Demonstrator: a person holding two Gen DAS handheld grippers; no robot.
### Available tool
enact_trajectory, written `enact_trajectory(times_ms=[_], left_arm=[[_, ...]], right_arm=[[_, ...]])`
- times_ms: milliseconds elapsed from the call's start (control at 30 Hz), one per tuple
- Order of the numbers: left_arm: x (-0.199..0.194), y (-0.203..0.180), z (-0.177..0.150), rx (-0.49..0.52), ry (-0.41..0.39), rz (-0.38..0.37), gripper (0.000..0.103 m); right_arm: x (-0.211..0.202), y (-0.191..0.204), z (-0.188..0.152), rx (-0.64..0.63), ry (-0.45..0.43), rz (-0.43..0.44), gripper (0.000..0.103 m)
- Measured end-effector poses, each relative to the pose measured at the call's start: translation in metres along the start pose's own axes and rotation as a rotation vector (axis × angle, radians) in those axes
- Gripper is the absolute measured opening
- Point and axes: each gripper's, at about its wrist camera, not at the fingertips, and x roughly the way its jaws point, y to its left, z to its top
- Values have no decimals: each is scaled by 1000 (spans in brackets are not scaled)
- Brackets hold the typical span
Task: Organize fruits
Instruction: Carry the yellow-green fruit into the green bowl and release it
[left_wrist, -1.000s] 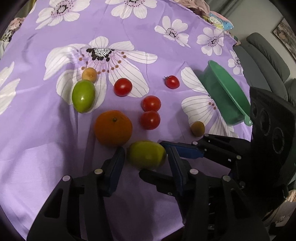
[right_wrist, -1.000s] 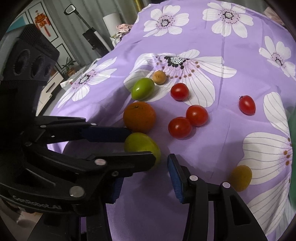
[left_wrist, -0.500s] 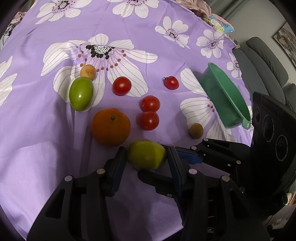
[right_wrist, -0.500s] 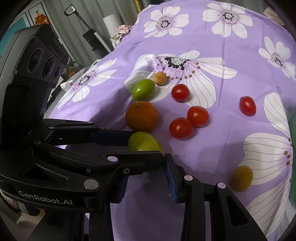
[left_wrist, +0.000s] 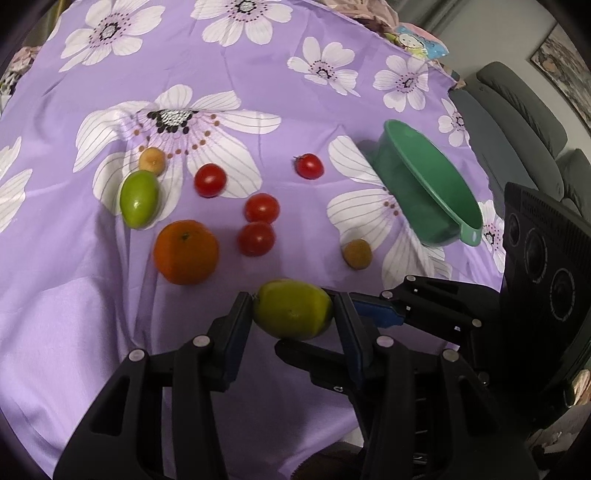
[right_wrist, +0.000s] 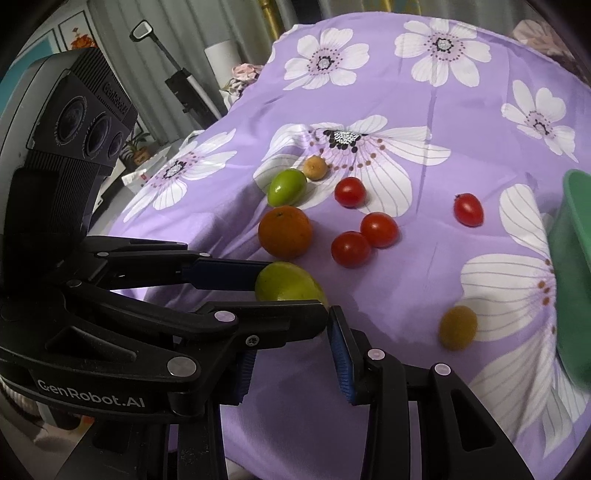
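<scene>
Left wrist view: the left gripper (left_wrist: 293, 310) has both fingers pressed against a yellow-green fruit (left_wrist: 293, 309), clamped just above the purple flowered cloth (left_wrist: 74, 314). The right gripper (right_wrist: 291, 341) hangs just beside it with its jaws apart, holding nothing. An orange (left_wrist: 185, 252) lies near, then two touching tomatoes (left_wrist: 256, 238), a green fruit (left_wrist: 139, 199), and a tilted green bowl (left_wrist: 430, 192) at the right.

Soft, even indoor light falls on the purple flowered cloth (left_wrist: 295, 92), with faint shadows beside each fruit and small highlights on the tomatoes. Both fisheye views bend strongly and darken to black at the corners; the green bowl (right_wrist: 576, 280) looks slightly blurred
</scene>
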Motion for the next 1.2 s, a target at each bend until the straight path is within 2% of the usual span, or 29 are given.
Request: enact_trajectory(times_ms=[733, 1200], left_arm=[[4, -53, 7, 128, -3, 15, 45], [21, -102, 36, 259, -18, -1, 45]], right_arm=[[-45, -20, -21, 62, -110, -26, 39], [-76, -57, -23, 129, -218, -81, 39]])
